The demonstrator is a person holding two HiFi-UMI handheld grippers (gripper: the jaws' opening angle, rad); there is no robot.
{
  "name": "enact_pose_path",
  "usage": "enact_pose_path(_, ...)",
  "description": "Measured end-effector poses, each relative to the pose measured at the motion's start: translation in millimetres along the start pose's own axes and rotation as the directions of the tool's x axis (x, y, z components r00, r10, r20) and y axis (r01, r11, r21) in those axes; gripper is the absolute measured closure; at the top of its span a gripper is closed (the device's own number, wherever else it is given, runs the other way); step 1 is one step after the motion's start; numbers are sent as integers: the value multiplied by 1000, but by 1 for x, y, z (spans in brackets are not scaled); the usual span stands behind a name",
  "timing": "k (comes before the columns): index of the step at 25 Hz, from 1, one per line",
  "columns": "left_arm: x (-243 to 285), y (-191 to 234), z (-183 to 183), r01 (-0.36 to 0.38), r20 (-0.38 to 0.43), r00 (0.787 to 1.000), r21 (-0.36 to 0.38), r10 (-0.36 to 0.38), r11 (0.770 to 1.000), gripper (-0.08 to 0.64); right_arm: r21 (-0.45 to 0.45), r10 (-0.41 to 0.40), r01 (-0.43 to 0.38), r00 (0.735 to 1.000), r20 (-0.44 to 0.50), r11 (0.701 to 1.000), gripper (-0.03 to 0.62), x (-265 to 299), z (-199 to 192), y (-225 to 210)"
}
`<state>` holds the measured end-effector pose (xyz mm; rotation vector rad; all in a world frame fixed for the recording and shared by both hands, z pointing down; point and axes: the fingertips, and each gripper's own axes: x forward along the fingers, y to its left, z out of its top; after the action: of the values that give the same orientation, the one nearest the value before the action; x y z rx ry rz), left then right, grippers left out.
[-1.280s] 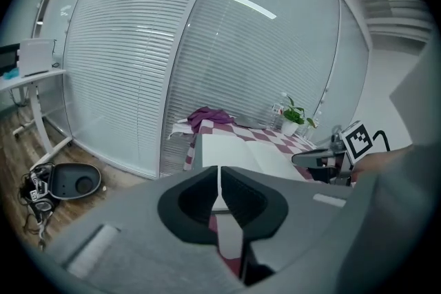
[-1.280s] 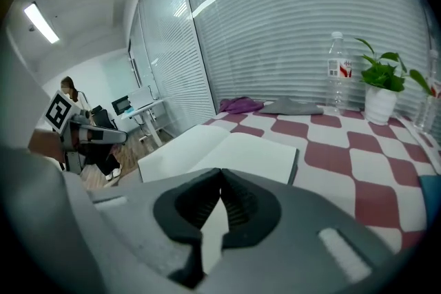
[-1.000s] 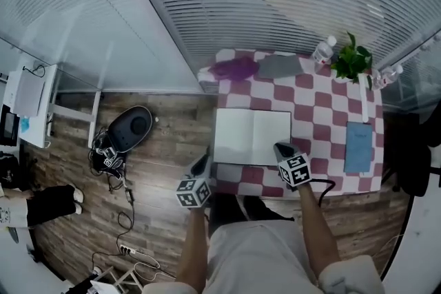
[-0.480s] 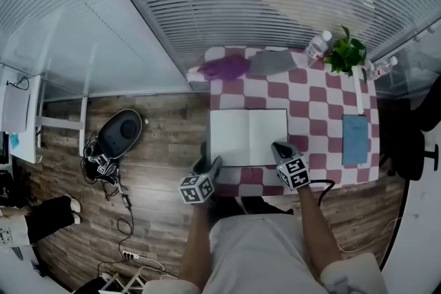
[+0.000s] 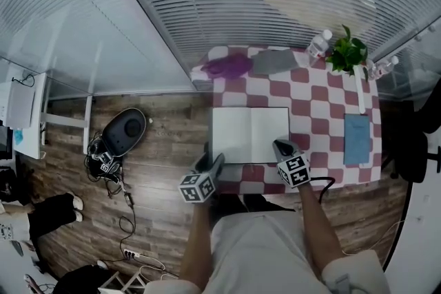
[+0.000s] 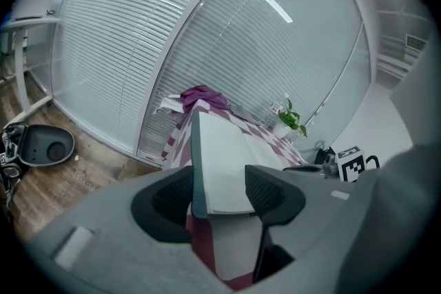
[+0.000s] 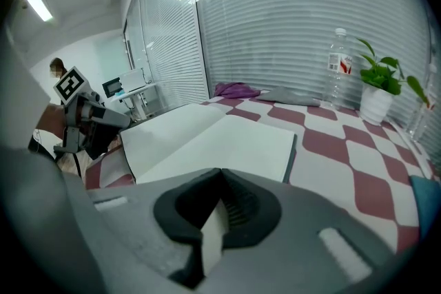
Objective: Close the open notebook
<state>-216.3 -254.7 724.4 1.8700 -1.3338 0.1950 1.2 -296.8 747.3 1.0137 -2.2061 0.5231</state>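
Note:
The open notebook (image 5: 250, 135) lies flat with blank white pages on the red-and-white checked table (image 5: 324, 113). My left gripper (image 5: 209, 164) is at its near left corner. Its jaws have just opened and now stand wide. In the left gripper view the notebook (image 6: 222, 158) corner shows between the fingers (image 6: 172, 197), and neither pad presses on it; this is the left gripper (image 6: 220, 195). My right gripper (image 5: 279, 147) rests over the near edge of the right page, and the right gripper (image 7: 219, 184) has its jaws shut. The notebook (image 7: 213, 140) spreads out just ahead of it.
At the table's far edge are a purple cloth (image 5: 224, 67), a grey cloth (image 5: 272, 63), a water bottle (image 5: 318, 45) and a potted plant (image 5: 346, 55). A blue booklet (image 5: 357, 139) lies at the right. On the wood floor to the left sit a round black device (image 5: 129, 127) and cables.
The left gripper's jaws went from shut to wide open, and it edged toward the notebook's near left corner. The right gripper kept its place.

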Motion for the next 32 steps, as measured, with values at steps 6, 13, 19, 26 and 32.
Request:
enact_pose_path(6,-12,-20,17,45,38,998,1,-45,999,322,-17,-13,13,1000,4,1000,592,-1,0,0)
enact_pose_path(13,-25,-49,33,123,99,988,-7,-121,992,322,-29,-16,16,1000,14,999,592,-1,-1,1)
enact_pose_path(19,-34,-82,44,172,110,978,57,-177,983,322,-48,-12,13,1000,23,999,592,-2,-2,4)
enact_pose_path(26,-34,-109,48,198,96,973,128,-211,972,324,-43,5,-4,1000,28,999,591,-5,1,7)
enact_pose_path(32,-33,-133,49,217,85,968,173,-234,961,324,-58,0,3,999,48,998,591,-10,4,9)
